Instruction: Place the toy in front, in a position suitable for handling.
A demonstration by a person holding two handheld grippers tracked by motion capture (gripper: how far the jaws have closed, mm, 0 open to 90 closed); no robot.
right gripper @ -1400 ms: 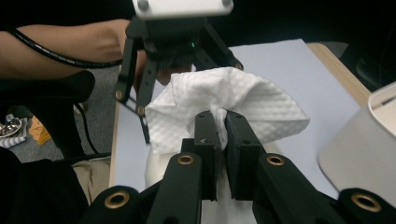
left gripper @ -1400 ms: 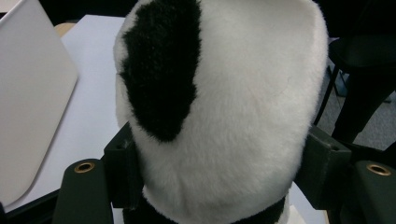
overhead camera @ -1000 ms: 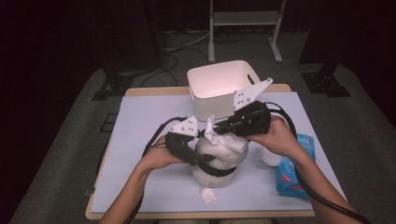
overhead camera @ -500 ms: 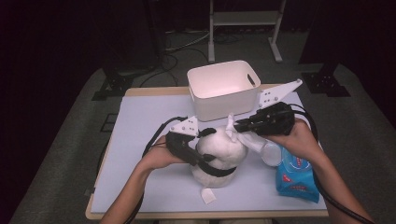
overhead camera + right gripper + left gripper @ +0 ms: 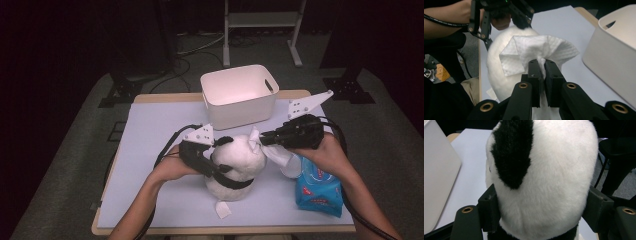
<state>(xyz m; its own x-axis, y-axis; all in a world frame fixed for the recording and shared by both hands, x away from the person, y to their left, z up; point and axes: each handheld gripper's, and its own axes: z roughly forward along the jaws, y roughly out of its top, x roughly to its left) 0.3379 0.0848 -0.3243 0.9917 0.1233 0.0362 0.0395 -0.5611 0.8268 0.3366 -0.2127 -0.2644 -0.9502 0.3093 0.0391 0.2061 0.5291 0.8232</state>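
Plush panda [image 5: 239, 162] upright mid-table, left gripper [image 5: 216, 169] clamped around its body, forearm low from bottom edge, right gripper [image 5: 541, 65] pinching white wipe [image 5: 536, 51] at panda's head, level, right gripper view shows crumpled wipe folds, high view shows white bin [image 5: 239, 95] behind, blue wipes pack [image 5: 317, 190] by right wrist

High view looks down from above; both gripper views sit close; all share the panda [image 5: 239, 160].

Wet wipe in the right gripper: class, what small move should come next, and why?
Probably press the wet wipe onto the panda toy and rub. The right gripper pinches it just beside the toy's head, while the left gripper clamps the toy steady.
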